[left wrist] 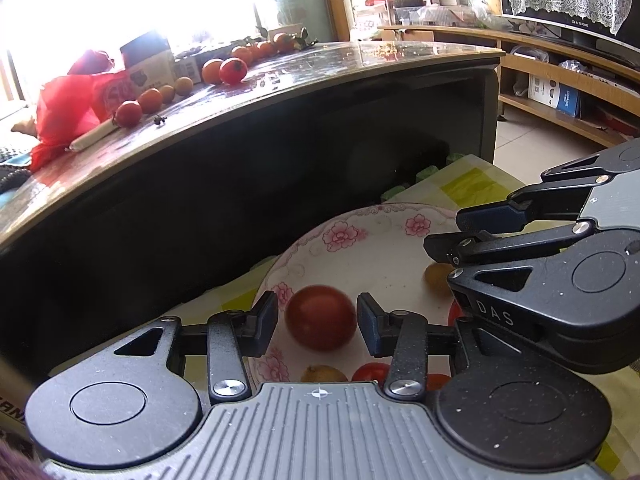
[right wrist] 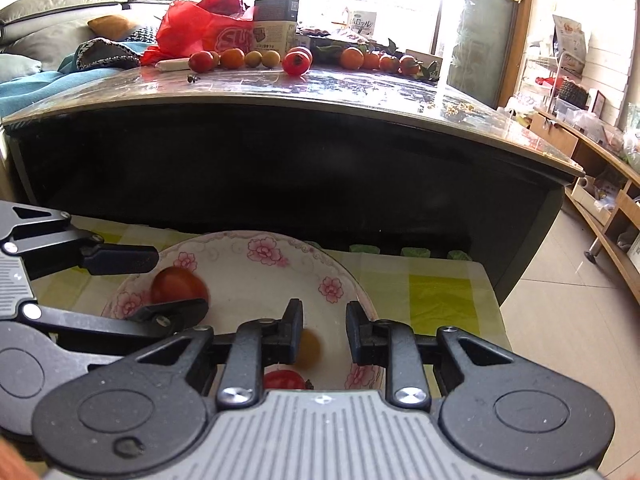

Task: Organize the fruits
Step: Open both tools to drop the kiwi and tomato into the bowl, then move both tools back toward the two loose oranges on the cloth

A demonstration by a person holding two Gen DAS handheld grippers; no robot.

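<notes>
A white plate with pink flowers (left wrist: 348, 236) (right wrist: 264, 248) lies on a yellow-green checked cloth (right wrist: 436, 296). My left gripper (left wrist: 318, 324) (right wrist: 180, 284) hovers over it, open. A blurred red tomato (left wrist: 321, 317) (right wrist: 178, 286) sits between its fingers, with a small gap at each pad. My right gripper (right wrist: 325, 332) (left wrist: 468, 232) is open over the plate's right side, holding nothing. Below it lie a yellow-orange fruit (right wrist: 312, 350) (left wrist: 438, 280) and a small red tomato (right wrist: 284, 380). More tomatoes (left wrist: 232, 70) (right wrist: 296, 60) and orange fruits (right wrist: 352, 58) lie on the dark table.
The glossy-topped dark table (left wrist: 280, 88) (right wrist: 360, 92) rises just behind the plate, and its front wall is close. It carries a red plastic bag (left wrist: 68, 100), boxes (right wrist: 276, 28) and a white stick (left wrist: 94, 136). Wooden shelving (left wrist: 560, 80) and tiled floor (right wrist: 560, 320) are to the right.
</notes>
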